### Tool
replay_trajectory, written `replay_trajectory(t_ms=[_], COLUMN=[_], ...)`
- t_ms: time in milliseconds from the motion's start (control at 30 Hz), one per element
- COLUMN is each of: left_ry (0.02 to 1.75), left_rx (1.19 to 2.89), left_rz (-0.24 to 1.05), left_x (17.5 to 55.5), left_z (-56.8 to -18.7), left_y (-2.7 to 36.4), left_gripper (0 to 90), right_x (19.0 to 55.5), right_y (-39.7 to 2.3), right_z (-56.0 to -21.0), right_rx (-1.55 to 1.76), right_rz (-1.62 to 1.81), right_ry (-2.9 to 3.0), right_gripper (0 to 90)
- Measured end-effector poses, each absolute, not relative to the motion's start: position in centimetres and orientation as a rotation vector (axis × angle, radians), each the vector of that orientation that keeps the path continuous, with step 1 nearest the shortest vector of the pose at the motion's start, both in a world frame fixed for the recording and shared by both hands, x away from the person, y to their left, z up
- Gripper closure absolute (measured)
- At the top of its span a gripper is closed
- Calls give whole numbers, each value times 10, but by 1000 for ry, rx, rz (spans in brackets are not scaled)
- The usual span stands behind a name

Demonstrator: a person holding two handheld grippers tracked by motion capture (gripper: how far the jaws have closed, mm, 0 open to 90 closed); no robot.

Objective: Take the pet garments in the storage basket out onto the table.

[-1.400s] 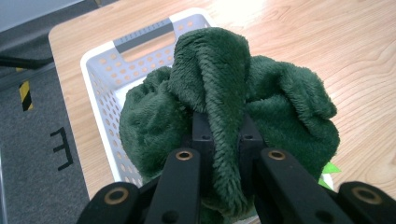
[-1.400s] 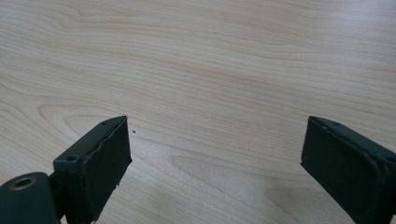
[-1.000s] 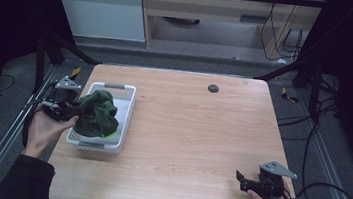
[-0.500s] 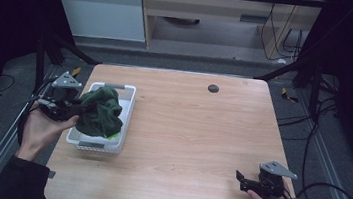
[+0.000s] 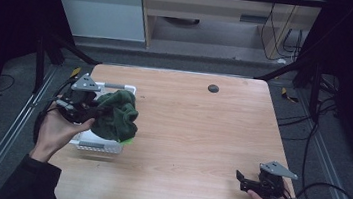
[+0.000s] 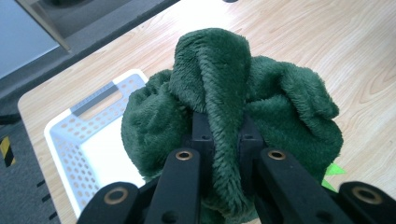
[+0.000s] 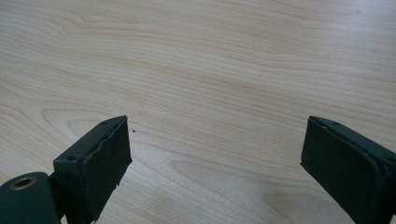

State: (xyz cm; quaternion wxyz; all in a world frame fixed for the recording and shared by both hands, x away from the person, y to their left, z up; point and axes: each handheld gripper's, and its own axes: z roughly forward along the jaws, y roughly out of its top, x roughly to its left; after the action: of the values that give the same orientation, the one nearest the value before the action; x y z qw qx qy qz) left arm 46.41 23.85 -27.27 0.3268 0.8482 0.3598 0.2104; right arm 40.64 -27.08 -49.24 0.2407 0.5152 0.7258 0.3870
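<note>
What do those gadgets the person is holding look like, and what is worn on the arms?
Each is a black handheld tool, the left gripper and the right gripper, with two flat black jaws, a grey three-cornered plate on top and a trailing black cable. The left forearm wears a dark sleeve.

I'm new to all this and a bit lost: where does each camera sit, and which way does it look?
High view: above the table, looking forward and down; both forearms and hands show.
Left gripper view: on the left gripper, fingers shut on the green cloth over the white basket.
Right gripper view: on the right gripper, open over bare wood.
All share the table.
</note>
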Motion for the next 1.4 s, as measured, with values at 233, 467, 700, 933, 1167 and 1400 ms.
replay_trajectory(t_ms=[233, 467, 700, 933, 1167, 1400], left_ry=[897, 860, 822, 797, 775, 751], left_rx=[2242, 2269, 2281, 2294, 2311, 2335], left_rz=[533, 510, 478, 457, 421, 387], left_x=[466, 470, 473, 476, 480, 484], left_z=[-272, -276, -281, -285, -297, -306], left_y=[214, 195, 172, 156, 138, 123], left_gripper=[823, 822, 822, 822, 822, 822], right_x=[407, 406, 406, 406, 406, 406], right_y=[-271, -271, -271, -272, -272, -271], right_z=[-493, -492, -491, -491, -491, -491], right_rx=[1405, 1409, 1392, 1387, 1383, 1383], right_rz=[1063, 1073, 1071, 1070, 1071, 1072], right_ry=[1988, 1980, 1974, 1968, 1966, 1965], right_gripper=[83, 83, 83, 83, 83, 83])
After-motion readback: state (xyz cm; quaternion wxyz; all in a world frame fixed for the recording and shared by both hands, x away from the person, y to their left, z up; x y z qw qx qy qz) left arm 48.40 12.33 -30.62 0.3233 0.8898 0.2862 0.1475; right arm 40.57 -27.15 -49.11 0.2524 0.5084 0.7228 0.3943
